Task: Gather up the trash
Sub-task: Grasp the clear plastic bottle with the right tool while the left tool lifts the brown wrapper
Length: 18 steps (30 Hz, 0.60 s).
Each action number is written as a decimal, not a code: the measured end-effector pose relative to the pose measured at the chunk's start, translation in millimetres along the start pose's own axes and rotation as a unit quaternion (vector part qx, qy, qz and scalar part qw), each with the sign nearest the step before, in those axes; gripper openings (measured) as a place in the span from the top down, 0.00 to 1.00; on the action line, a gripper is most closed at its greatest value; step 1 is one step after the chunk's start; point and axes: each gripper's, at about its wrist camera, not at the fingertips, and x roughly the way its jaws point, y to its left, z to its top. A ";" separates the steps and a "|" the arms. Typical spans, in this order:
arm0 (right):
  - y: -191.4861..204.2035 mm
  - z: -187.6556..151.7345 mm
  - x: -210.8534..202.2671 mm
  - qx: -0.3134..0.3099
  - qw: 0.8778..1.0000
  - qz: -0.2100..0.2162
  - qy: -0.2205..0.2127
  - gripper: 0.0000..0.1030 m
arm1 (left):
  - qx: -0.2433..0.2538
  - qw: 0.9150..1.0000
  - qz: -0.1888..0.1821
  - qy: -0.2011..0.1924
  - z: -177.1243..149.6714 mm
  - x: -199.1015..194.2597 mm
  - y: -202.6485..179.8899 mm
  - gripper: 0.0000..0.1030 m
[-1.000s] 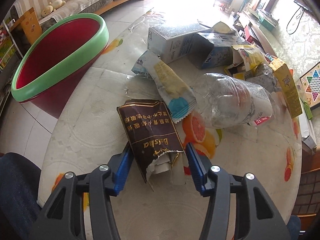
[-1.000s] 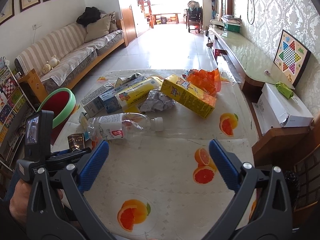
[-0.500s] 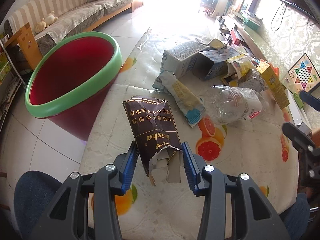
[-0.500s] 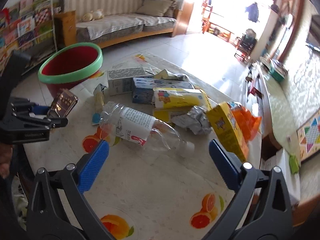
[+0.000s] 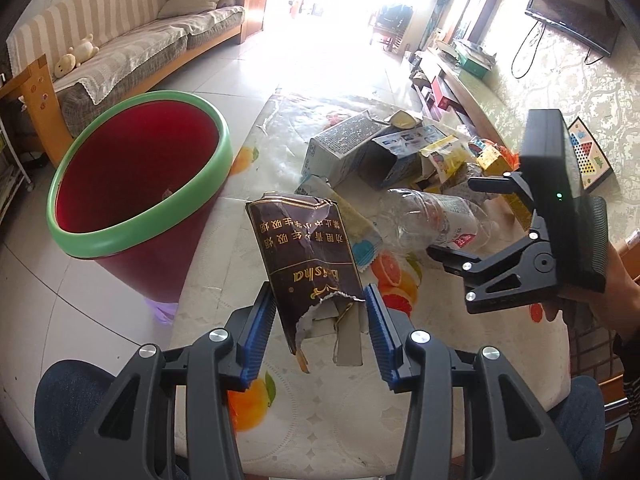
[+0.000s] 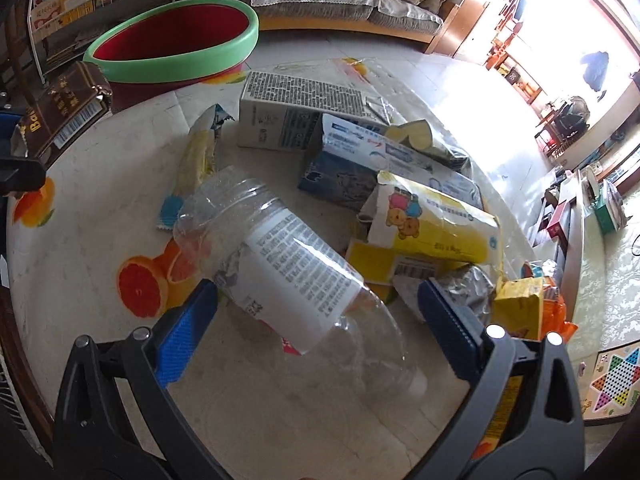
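My left gripper (image 5: 319, 308) is shut on a torn brown cigarette pack (image 5: 308, 256), held up off the table by its ripped end. The same pack (image 6: 60, 116) shows at the left edge of the right wrist view. A red bin with a green rim (image 5: 216, 176) stands on the floor by the table's left side, left of the pack. My right gripper (image 6: 318, 300) is open, its blue pads on either side of a clear plastic bottle (image 6: 288, 264) that lies on the table. In the left wrist view the right gripper (image 5: 456, 220) hangs over that bottle (image 5: 416, 216).
More trash lies beyond the bottle on the fruit-print tablecloth (image 6: 120, 184): a snack wrapper (image 6: 196, 164), a grey carton (image 6: 296, 112), a blue carton (image 6: 360, 160), a yellow carton (image 6: 432, 228), crumpled foil (image 6: 460, 292) and a yellow box (image 6: 516, 304). A sofa (image 5: 120, 48) stands behind the bin.
The left gripper closed on the brown pack and lifted it off the table. The right gripper rolled, swung left and came down over the clear bottle.
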 end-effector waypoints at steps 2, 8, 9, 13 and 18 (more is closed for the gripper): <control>-0.2 2.6 4.9 0.005 1.000 0.016 0.006 0.05 | 0.001 1.000 -0.006 0.000 -0.1 0.2 0.2 0.58; 7.8 5.6 10.8 0.014 1.000 0.009 0.019 0.29 | 0.001 1.000 -0.010 0.000 3.7 3.4 -0.2 0.58; 5.8 5.8 9.6 0.022 1.000 0.008 0.018 0.32 | 0.003 1.000 -0.011 -0.001 3.3 2.8 -1.1 0.58; -0.2 3.7 0.4 0.045 0.999 0.001 0.018 0.45 | 0.008 1.000 -0.014 -0.004 3.6 -0.2 -5.0 0.58; -0.5 -6.2 -5.8 0.072 0.997 0.007 0.022 0.51 | 0.013 1.000 -0.017 -0.010 2.9 -8.0 -9.5 0.58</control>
